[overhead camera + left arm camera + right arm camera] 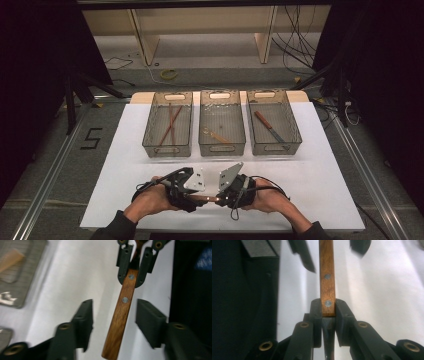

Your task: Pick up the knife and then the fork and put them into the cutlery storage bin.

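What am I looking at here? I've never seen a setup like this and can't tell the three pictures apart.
A person sits at a table covered in white and holds a hand-operated two-jaw gripper in each hand. The high view looks down from above: the left gripper and right gripper meet near the front edge. Behind them stand three mesh baskets: the left basket holds chopsticks, the middle basket a small utensil I cannot name, the right basket a knife. The other two pictures come from cameras riding on each gripper. They show a knife with a wooden handle being passed: the right gripper clamps it where the handle meets the blade, while the left gripper's jaws stand open on either side of the handle.
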`<action>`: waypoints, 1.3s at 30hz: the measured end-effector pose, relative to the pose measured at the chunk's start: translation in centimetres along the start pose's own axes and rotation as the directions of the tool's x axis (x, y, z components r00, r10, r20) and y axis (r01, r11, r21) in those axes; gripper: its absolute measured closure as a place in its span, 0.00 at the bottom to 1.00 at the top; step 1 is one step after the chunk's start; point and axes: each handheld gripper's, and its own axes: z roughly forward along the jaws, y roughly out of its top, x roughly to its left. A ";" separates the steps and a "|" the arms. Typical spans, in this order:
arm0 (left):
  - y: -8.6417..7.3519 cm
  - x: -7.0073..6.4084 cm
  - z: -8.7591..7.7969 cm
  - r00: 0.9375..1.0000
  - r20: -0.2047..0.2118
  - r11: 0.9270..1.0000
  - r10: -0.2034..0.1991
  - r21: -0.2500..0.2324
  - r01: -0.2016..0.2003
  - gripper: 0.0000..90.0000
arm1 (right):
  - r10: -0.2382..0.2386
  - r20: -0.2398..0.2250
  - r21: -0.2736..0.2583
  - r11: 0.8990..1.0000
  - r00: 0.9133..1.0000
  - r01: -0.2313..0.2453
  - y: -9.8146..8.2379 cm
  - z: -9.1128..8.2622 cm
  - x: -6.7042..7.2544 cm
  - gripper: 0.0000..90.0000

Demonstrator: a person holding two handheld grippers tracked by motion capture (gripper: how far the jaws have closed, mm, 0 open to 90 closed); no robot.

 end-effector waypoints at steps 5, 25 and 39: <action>-0.9 1.1 -0.9 0.993 -0.050 0.989 -0.107 -0.112 0.101 0.36 | 0.049 0.050 -0.007 0.999 0.998 -0.049 -0.7 -0.9 -1.0 0.87; -7.2 3.0 -2.0 0.918 -0.076 0.869 -0.389 -0.360 0.339 0.25 | 0.259 0.229 -0.120 0.964 0.938 -0.237 -3.2 -5.7 -5.7 0.87; -8.8 3.2 -2.3 0.890 -0.081 0.827 -0.449 -0.415 0.380 0.21 | 0.387 0.292 -0.200 0.919 0.875 -0.339 -3.6 -8.7 -10.2 0.87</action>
